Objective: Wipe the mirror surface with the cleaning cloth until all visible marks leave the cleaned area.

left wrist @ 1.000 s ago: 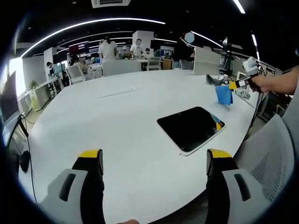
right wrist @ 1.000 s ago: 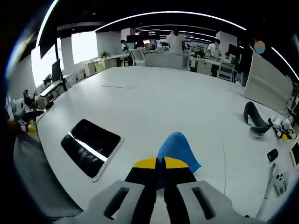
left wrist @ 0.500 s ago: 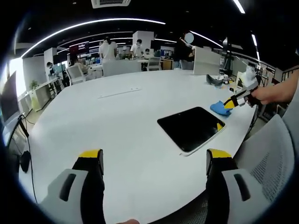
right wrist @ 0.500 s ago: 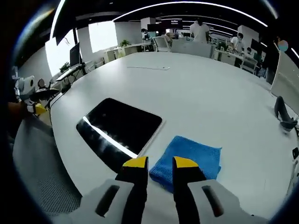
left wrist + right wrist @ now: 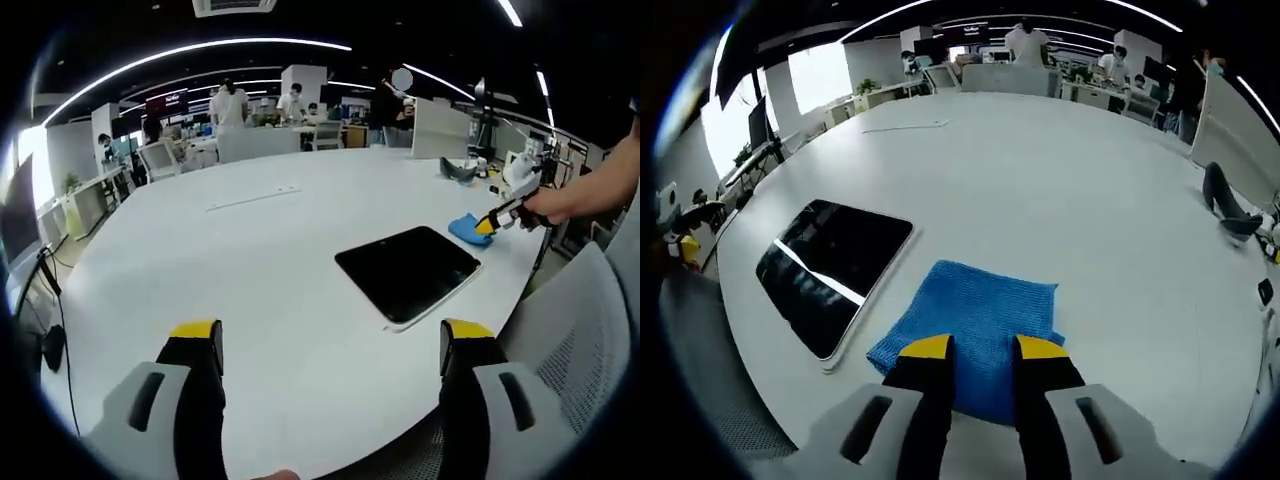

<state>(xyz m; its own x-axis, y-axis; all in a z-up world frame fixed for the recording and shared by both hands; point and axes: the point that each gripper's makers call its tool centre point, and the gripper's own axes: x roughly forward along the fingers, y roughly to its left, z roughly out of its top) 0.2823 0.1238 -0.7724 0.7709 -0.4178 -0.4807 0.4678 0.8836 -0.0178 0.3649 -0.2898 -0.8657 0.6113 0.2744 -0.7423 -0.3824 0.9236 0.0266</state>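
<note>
The blue cloth (image 5: 972,325) lies flat on the white table (image 5: 1090,230), low in the right gripper view. The right gripper (image 5: 977,350) is a little open, maybe touching it. The dark mirror (image 5: 830,270) is just left. The left gripper (image 5: 330,345) is spread wide.

An open-plan office: a big white table (image 5: 250,260), desks with monitors (image 5: 758,122), swivel chairs (image 5: 160,155), people (image 5: 232,103) standing about, strip lights (image 5: 190,50) overhead.

The left hand-held gripper (image 5: 330,345) has two pale grey moulded arms with dark slots, black inner faces and yellow tips. The right hand-held gripper (image 5: 978,350) looks alike: grey arms, black jaws, yellow-capped tips.
</note>
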